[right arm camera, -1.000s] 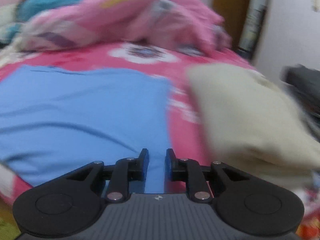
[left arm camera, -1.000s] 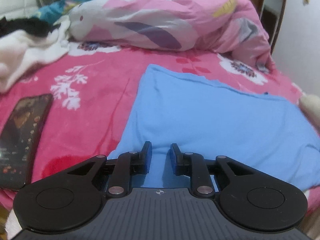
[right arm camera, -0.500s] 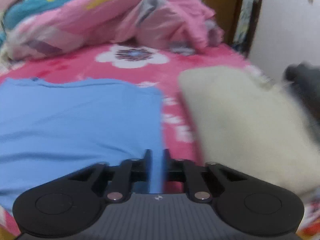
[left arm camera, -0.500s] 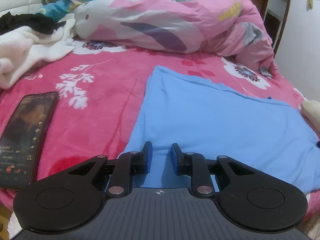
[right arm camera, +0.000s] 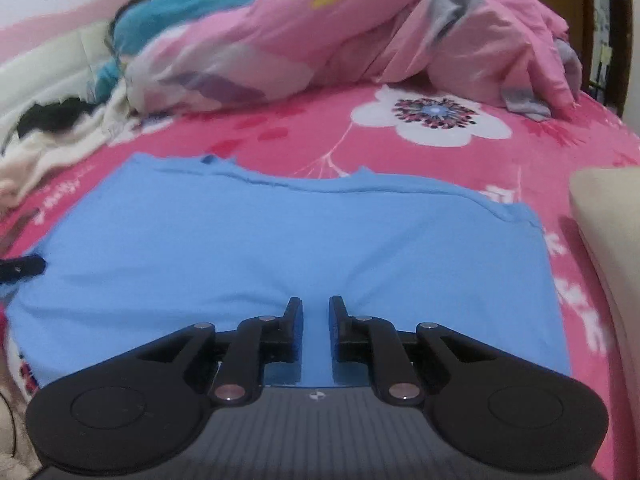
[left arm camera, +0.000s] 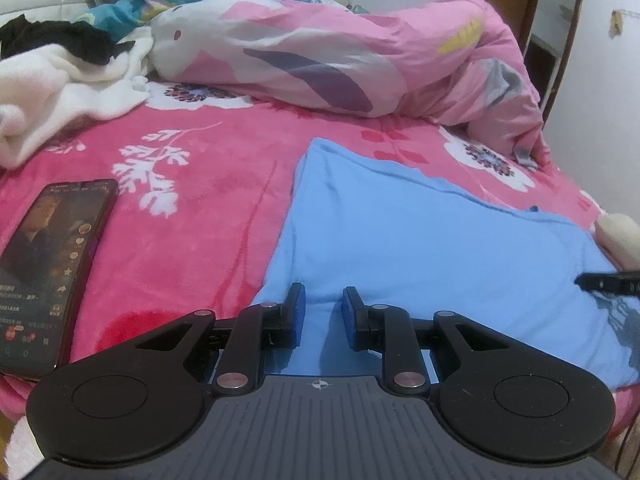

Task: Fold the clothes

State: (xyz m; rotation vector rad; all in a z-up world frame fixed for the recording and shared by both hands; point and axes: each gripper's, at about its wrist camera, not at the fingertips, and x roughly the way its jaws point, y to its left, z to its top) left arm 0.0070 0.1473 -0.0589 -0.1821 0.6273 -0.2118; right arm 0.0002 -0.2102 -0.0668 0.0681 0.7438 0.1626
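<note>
Both grippers hover over the near hem of the blue shirt (right arm camera: 280, 248), likely to grab it for another fold. The left gripper (left arm camera: 323, 312) stands slightly ajar, empty; the right gripper (right arm camera: 315, 322) is opening, pinching nothing. The shirt lies flat on the pink bed (left arm camera: 200, 216), quilt (left arm camera: 340, 56) bunched beyond.

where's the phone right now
The phone lies screen-up on the pink floral blanket at the left edge of the left wrist view, left of the blue garment.

A phone (left arm camera: 52, 272) lies on the pink floral blanket (left arm camera: 192, 248) beside a rumpled quilt (left arm camera: 340, 64).
</note>
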